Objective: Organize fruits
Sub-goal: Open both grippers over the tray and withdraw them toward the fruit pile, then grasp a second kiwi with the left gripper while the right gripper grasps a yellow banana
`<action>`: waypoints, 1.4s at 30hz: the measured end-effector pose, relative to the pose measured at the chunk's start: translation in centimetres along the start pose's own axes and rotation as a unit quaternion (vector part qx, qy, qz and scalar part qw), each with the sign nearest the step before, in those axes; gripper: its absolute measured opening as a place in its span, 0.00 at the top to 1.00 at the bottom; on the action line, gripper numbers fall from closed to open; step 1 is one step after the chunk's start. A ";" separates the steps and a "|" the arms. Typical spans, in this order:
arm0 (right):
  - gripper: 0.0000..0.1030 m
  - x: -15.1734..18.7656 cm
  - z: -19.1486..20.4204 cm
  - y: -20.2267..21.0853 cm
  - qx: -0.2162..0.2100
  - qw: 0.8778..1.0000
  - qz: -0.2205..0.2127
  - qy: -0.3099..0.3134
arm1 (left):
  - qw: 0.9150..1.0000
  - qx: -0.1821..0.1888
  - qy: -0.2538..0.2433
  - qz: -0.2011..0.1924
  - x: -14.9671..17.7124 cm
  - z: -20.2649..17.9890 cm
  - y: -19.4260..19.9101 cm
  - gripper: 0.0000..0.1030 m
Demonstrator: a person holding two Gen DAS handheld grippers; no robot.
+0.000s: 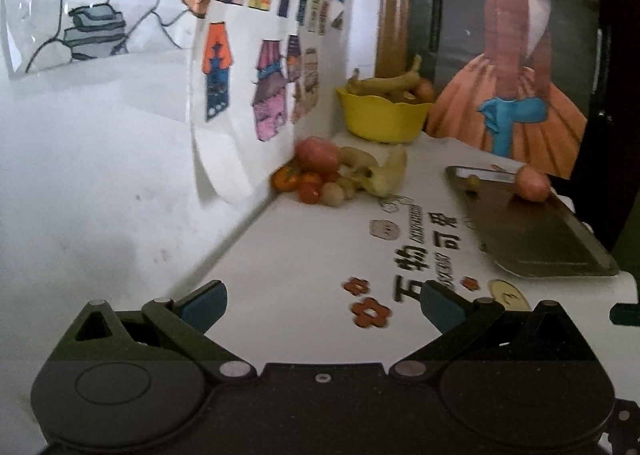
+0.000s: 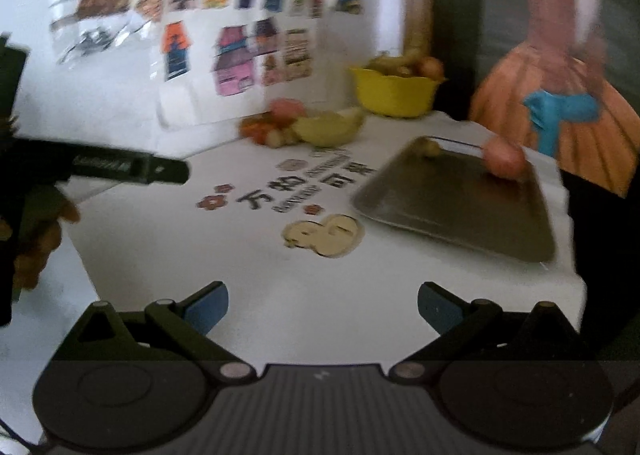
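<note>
A white worktop (image 1: 304, 255) fills the lower middle of both views, printed with dark Chinese characters (image 1: 424, 255), orange flower motifs (image 1: 370, 313) and a pale yellow cartoon figure (image 2: 324, 235). Its far edge meets a white wall (image 1: 100, 175) that takes up the left of the frame. Sheets of paper with coloured drawings of houses (image 1: 256, 55) hang on that wall, one curling away at its lower edge. At upper centre a brown wooden post (image 1: 394, 7) stands upright. To its right is a dark panel carrying a poster of a figure in an orange dress with a blue bow (image 1: 512, 103). Lighting is soft and even; the right wrist view is blurred.
</note>
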State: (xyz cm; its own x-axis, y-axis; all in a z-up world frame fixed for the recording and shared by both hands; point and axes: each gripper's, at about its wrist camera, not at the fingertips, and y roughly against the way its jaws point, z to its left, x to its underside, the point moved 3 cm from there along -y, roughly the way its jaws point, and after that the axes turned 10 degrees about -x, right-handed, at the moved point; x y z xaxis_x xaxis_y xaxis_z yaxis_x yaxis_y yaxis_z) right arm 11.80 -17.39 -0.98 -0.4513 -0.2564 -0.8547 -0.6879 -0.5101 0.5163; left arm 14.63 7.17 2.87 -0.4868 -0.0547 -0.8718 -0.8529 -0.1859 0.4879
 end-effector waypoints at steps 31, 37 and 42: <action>0.00 -14.4 -10.7 -13.2 -0.106 0.994 -0.036 -0.007 | 0.997 0.035 -0.063 -0.034 -5.5 -4.2 -10.6 0.01; 0.00 -17.0 -14.1 -19.1 -0.148 0.980 -0.007 -0.130 | 0.995 0.045 -0.081 -0.037 -6.2 -4.8 -13.0 0.07; 0.06 -17.9 -15.3 -23.0 -0.138 0.975 0.007 -0.174 | 0.996 0.049 -0.074 -0.024 -6.7 -4.8 -14.9 0.16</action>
State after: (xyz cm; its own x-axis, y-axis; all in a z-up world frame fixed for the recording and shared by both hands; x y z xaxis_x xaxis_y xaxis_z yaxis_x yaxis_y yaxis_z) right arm 44.38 -13.62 1.65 -0.6583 0.0035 -0.7528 -0.5218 -0.7229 0.4530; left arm 31.53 5.63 1.25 -0.4604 0.0979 -0.8823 -0.8871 -0.0875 0.4532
